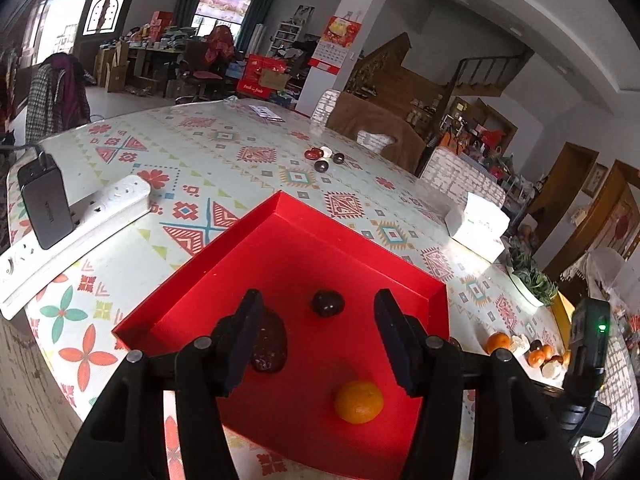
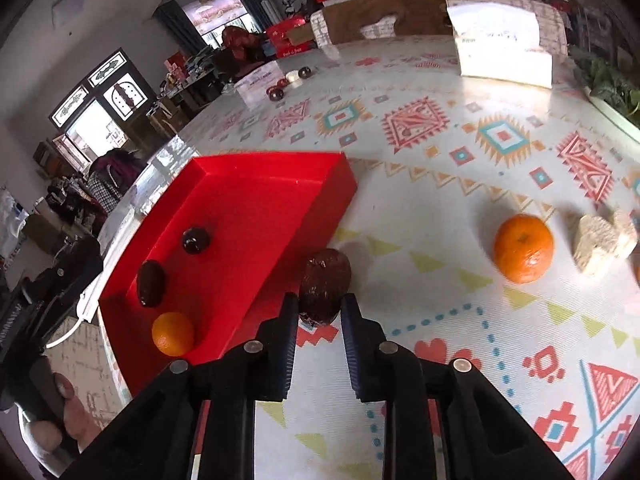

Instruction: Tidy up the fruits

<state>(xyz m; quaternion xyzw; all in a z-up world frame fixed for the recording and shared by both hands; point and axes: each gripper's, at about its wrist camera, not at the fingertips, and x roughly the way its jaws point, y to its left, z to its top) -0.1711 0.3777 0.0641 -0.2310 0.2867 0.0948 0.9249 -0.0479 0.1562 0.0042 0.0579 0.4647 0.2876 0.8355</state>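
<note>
1. Little writing can be read: the red boxes (image 1: 262, 74) in the room behind carry white script too small for us to make out, and the dark charger (image 1: 44, 204) plugged into the white power strip (image 1: 76, 224) at the table's left edge bears a blurred mark.
2. Our left claw (image 1: 316, 338) stands open above the red tray (image 1: 224, 248) with nothing between its fingers.
3. In the tray lie an orange (image 1: 359, 402), a dark oval fruit (image 1: 269, 342) beside the left finger, and a small dark round fruit (image 1: 328, 303) ahead of the tips.
4. Our right claw (image 2: 319, 310) is clamped on a brown fruit (image 2: 325, 286), just outside the tray's right wall.
5. Another orange (image 2: 523, 248) and a pale chunk (image 2: 596, 242) rest on the patterned table (image 2: 440, 152), well right of that claw.
6. The middle of the table is open; a white tissue pack (image 2: 502, 50) sits near its far edge.
</note>
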